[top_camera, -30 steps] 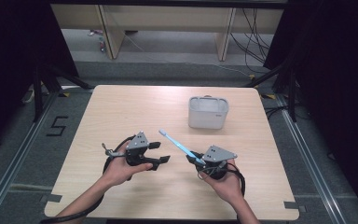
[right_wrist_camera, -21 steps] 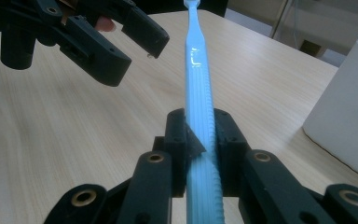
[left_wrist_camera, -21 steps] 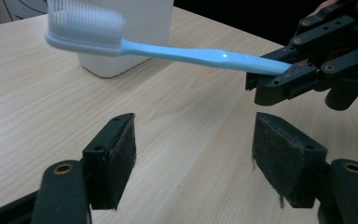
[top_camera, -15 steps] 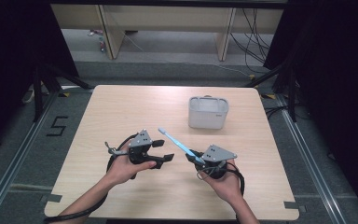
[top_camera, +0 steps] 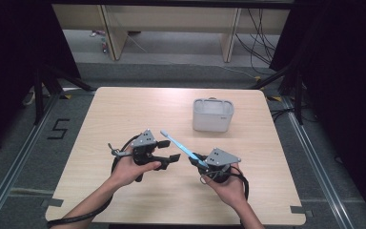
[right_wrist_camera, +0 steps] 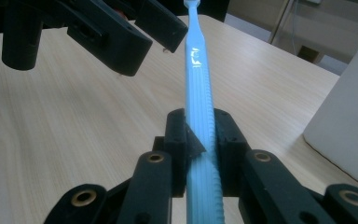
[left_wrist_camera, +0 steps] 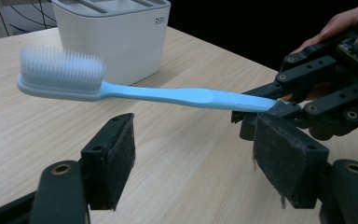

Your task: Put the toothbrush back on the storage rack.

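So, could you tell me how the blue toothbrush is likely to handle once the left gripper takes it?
The toothbrush juts straight from the right gripper, so probably stiff and light. Its smooth, narrow handle may slip or twist between the pads.

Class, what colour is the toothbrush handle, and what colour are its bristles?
The handle is light blue and the bristles white, clearest in the left gripper view.

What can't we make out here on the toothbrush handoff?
- Toothbrush bristle head: cut off by the top edge in the right gripper view.
- Handle's tail end: hidden inside the right gripper in the left gripper view.
- White holder slots: too small in the high view; cropped in the left gripper view.
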### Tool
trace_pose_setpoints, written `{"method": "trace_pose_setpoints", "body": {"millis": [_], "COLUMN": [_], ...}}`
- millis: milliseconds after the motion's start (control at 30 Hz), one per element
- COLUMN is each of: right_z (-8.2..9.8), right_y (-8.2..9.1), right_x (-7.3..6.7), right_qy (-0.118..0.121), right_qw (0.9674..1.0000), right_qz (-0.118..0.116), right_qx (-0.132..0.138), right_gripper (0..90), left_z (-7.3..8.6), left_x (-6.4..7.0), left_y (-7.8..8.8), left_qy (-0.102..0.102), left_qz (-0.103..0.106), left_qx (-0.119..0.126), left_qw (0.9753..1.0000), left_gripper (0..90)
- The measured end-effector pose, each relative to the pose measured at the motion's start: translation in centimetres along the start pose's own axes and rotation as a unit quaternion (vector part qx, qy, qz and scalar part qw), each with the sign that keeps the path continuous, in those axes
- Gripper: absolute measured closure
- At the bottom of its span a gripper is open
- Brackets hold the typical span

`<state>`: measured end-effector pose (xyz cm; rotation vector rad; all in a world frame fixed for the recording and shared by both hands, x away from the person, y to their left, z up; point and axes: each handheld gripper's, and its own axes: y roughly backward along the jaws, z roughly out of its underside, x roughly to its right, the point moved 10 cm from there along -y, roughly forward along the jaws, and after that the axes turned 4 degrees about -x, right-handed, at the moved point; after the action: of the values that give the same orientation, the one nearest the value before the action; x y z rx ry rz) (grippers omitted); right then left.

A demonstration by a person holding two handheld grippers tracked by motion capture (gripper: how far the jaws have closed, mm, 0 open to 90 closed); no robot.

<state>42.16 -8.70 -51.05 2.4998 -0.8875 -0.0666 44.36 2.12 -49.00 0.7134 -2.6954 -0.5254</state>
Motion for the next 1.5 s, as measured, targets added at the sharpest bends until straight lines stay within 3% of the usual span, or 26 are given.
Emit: {"method": "trace_pose_setpoints", "body": {"millis": [367,467,500,533,667,1500], "right_z": [-0.7,-0.9,-0.8,-0.9,-1.1,-1.1], "right_y": [-0.1,-0.1,0.0,0.0,0.0,-0.4], "right_x": [-0.3,-0.3,-0.5,-0.5,-0.4,-0.6], "right_qy": [0.008,0.022,0.006,0.005,0.017,0.005], "right_qw": [0.9999,0.9997,0.9999,0.9999,0.9998,0.9999], "right_qz": [0.0,0.003,0.002,0.003,0.004,0.001], "right_qx": [0.008,0.012,0.009,0.01,0.013,0.015], "right_gripper": [78.6,78.6,78.6,78.6,78.6,78.5], "left_z": [-0.5,-0.7,-0.9,-0.9,-1.2,-2.3], "left_x": [0.3,0.2,0.3,0.3,0.3,0.7], "left_y": [-0.2,-0.3,-0.3,-0.3,-0.2,-0.5], "left_qy": [0.008,0.01,0.013,0.013,0.017,0.044], "left_qz": [0.006,0.007,0.012,0.011,0.011,0.024], "left_qx": [0.009,0.014,0.02,0.02,0.022,0.05], "left_qw": [0.9999,0.9998,0.9996,0.9997,0.9996,0.9975], "left_gripper": [28.5,28.3,28.2,28.1,28.1,33.1]}}
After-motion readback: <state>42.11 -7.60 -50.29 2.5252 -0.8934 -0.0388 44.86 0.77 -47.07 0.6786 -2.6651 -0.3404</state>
